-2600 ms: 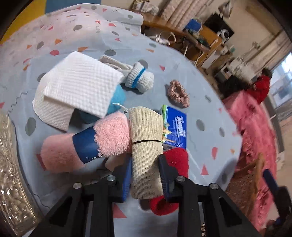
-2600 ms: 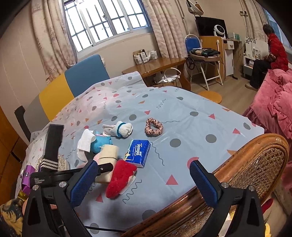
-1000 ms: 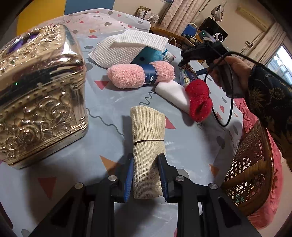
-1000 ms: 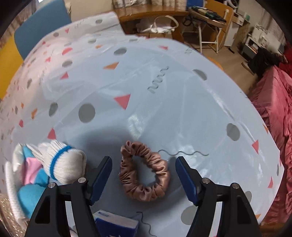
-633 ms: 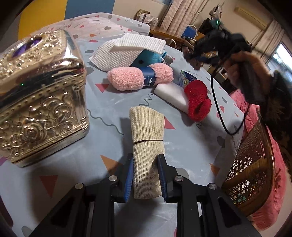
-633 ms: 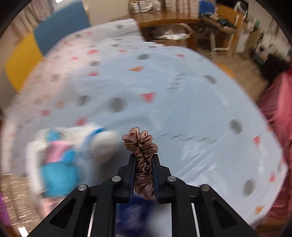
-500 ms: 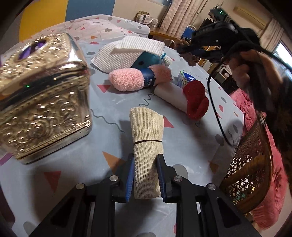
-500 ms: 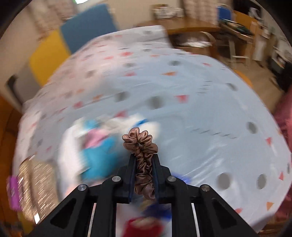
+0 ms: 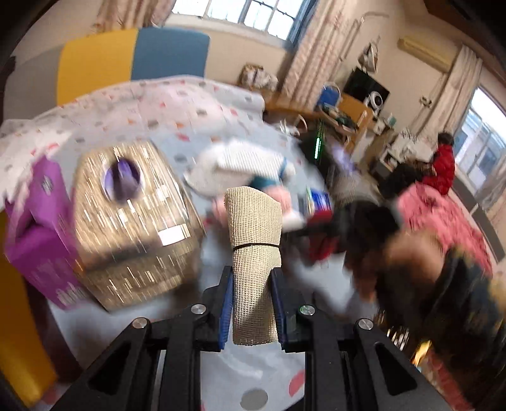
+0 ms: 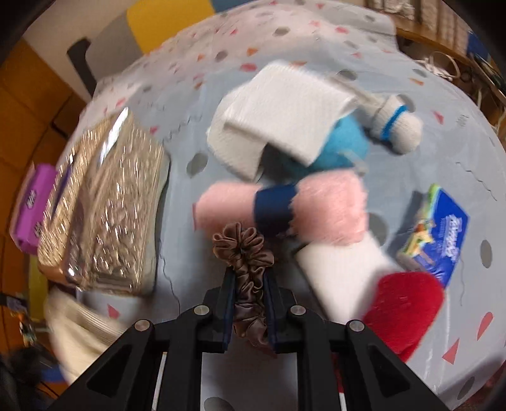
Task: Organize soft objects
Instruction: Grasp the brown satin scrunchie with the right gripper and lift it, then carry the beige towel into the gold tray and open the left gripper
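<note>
Lifted beige roll (image 9: 254,253); table clutter probably blurred.

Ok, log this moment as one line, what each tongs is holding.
left tongs: shut on beige mesh roll | right tongs: shut on brown scrunchie | gold box: on table

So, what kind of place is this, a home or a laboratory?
Most likely a lived-in home, perhaps a combined living and bedroom. A table with a patterned tablecloth stands near curtained windows, a television sits on a wooden desk, and pink bedding shows at the right.
</note>
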Demonstrator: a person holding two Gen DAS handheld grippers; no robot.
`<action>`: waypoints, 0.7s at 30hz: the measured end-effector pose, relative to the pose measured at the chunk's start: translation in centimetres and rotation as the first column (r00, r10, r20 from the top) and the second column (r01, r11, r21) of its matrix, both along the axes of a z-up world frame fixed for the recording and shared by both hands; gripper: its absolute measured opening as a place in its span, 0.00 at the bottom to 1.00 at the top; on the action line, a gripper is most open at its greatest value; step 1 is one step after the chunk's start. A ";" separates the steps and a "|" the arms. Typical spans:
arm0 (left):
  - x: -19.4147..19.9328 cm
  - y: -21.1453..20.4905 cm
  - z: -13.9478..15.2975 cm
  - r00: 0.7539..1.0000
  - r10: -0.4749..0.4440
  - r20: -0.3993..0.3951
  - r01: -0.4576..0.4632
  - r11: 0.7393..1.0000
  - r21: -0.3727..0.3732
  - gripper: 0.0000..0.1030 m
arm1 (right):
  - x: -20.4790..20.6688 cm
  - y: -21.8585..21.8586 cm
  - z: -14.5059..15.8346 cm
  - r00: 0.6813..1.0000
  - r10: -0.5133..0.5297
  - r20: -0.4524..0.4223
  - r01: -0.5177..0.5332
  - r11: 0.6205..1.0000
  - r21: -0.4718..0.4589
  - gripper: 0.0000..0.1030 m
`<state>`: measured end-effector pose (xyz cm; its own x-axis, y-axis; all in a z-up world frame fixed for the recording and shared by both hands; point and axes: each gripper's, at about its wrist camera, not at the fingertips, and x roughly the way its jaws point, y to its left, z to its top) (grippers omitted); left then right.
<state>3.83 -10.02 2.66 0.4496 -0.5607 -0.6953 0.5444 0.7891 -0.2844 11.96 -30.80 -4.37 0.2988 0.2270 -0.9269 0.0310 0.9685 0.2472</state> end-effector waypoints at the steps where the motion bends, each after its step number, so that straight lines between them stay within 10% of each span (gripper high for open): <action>1: 0.6 0.2 0.8 1.000 0.011 0.012 -0.011 1.000 -0.010 0.22 | 0.3 0.2 -0.4 1.000 0.006 -0.025 -0.007 1.000 -0.029 0.15; 10: 6.7 7.1 7.6 0.956 0.268 0.121 -0.260 0.962 -0.081 0.22 | 0.5 1.2 -1.3 0.998 0.025 -0.051 -0.030 0.995 -0.091 0.16; 21: 6.4 23.9 2.0 0.766 0.642 -0.021 -0.643 0.765 -0.037 0.22 | 0.2 1.6 -2.0 0.998 0.042 -0.049 -0.047 0.992 -0.117 0.17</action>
